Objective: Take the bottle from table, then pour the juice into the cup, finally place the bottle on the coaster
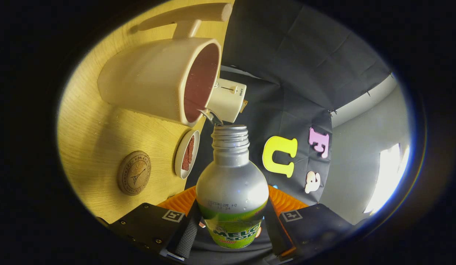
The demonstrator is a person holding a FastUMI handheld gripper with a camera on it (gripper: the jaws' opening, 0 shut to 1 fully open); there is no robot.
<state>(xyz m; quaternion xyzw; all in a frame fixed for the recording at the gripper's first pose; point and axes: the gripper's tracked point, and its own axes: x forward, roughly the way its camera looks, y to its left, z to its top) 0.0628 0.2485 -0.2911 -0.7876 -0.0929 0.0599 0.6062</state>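
The place is a staged recording booth rather than a lived-in home: black cloth wall (305, 73) hangs behind a pale wood-grain worktop (95, 125) set with a cream ceramic cup (150, 81) and round cork coaster (134, 173).

Silver bottle (231, 184) — green label; cream cup (154, 81).

The bottle (231, 184), between the fingers (186, 235), mouths the cup (165, 82); coaster (134, 173) nearby.
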